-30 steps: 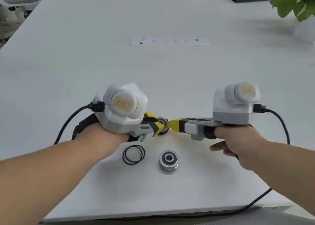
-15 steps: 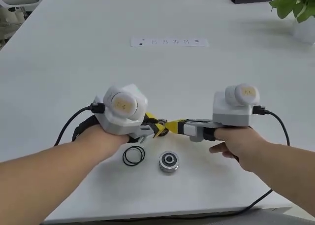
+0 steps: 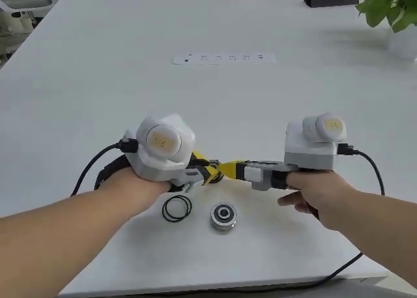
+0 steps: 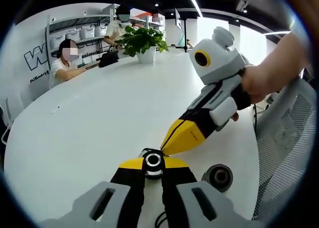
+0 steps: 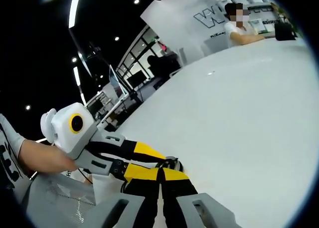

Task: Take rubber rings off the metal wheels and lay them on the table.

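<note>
- The person is holding a gripper in each hand over a white table (image 3: pixel 130 83), with the two yellow tips meeting low over its near edge.
- The left gripper (image 3: pixel 210 173) is gripping a small metal wheel (image 4: pixel 153 161); its jaws are opened just to the wheel's width and are pressing on opposite sides of it.
- The right gripper (image 3: pixel 226 168) is coming in from the other side with its jaws drawn almost together, tips touching the rubber ring (image 4: pixel 144 152) on the wheel's rim. It seems to be pinching the ring, though the bite itself is too small to make out.
- Two loose rings (image 3: pixel 176 207) are lying flat on the table just in front of the left gripper, overlapping each other. A second wheel (image 3: pixel 223 214) is resting beside them, apart from both grippers.
- A judgement on doing this step well: the left grip should be staying firm and level so that the wheel is not twisting while the ring is being stretched.
- The right tips should be catching only the rubber and lifting one edge outward over the rim, then rolling it off sideways, away from the left jaws.
- Pulling too sharply is risking a snap-back or the wheel popping free; a slow peel is looking safer.
- The freed ring would be going down next to the two loose rings.
</note>
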A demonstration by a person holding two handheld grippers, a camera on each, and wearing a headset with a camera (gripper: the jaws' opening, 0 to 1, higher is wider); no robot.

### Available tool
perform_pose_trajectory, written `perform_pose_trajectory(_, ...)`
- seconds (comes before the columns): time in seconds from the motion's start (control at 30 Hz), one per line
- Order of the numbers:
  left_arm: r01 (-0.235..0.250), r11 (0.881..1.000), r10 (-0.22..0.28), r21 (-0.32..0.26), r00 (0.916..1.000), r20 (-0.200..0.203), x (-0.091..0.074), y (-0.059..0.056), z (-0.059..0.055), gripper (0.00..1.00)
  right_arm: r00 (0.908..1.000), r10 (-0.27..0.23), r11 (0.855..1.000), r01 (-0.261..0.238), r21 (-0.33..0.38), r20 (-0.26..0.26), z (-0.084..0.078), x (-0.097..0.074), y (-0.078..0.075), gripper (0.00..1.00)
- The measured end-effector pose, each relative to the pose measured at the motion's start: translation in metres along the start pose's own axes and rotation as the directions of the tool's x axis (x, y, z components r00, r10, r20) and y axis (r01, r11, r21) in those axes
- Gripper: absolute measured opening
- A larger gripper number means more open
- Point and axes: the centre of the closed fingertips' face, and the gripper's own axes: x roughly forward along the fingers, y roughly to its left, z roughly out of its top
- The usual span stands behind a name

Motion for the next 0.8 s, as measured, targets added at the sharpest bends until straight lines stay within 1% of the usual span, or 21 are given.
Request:
perform_pose_trajectory(0.1,-0.001,1.000,0.001,0.001,1.0000,0.001,0.000,0.000,0.000,0.07,1.0000,0.009,1.000,-0.009,0.005,0.001,0.000,0.000,0.001,0.00)
perform_pose_trajectory(0.3,-0.001,1.000,0.001,-0.001,1.0000,0.006,0.000,0.000,0.000,0.07,0.9990,0.045,0.999,-0.045,0.015,0.001,0.000,-0.001,0.006,0.00)
perform_pose_trajectory(0.4,0.000,1.000,0.000,-0.001,1.0000,0.008,0.000,0.000,0.000,0.07,0.9974,0.072,0.997,-0.072,0.025,0.002,0.000,-0.003,0.009,0.00)
perform_pose_trajectory(0.47,-0.001,1.000,0.001,-0.002,1.0000,0.009,0.000,0.000,0.000,0.07,0.9970,0.078,0.997,-0.078,0.026,0.001,0.000,-0.003,0.009,0.00)
perform_pose_trajectory(0.57,-0.002,1.000,0.002,-0.004,0.9999,0.011,0.000,0.000,0.000,0.07,0.9958,0.092,0.995,-0.092,0.038,0.002,0.000,-0.004,0.011,0.00)
perform_pose_trajectory(0.63,-0.003,1.000,0.003,-0.005,0.9999,0.010,0.000,0.000,0.000,0.07,0.9951,0.099,0.993,-0.099,0.063,0.002,-0.001,-0.005,0.010,0.00)
perform_pose_trajectory(0.67,-0.004,1.000,0.004,-0.006,0.9999,0.009,0.000,0.000,0.000,0.07,0.9954,0.095,0.994,-0.095,0.058,-0.001,-0.003,-0.005,0.010,0.00)
perform_pose_trajectory(0.7,-0.006,1.000,0.006,-0.007,1.0000,0.008,0.000,0.000,0.000,0.07,0.9968,0.080,0.996,-0.079,0.035,-0.004,-0.004,-0.005,0.008,0.00)
perform_pose_trajectory(0.73,-0.007,1.000,0.007,-0.007,0.9999,0.007,0.000,0.000,0.000,0.07,0.9966,0.082,0.996,-0.081,0.024,-0.013,-0.006,-0.004,0.010,0.00)
perform_pose_trajectory(0.77,-0.009,1.000,0.009,-0.008,0.9999,0.007,0.000,0.000,-0.001,0.07,0.9969,0.078,0.997,-0.078,0.020,0.000,-0.003,-0.004,0.010,0.00)
perform_pose_trajectory(0.8,-0.009,1.000,0.009,-0.008,0.9999,0.008,0.000,0.000,0.000,0.07,0.9972,0.074,0.997,-0.074,0.023,-0.005,-0.003,-0.003,0.010,0.00)
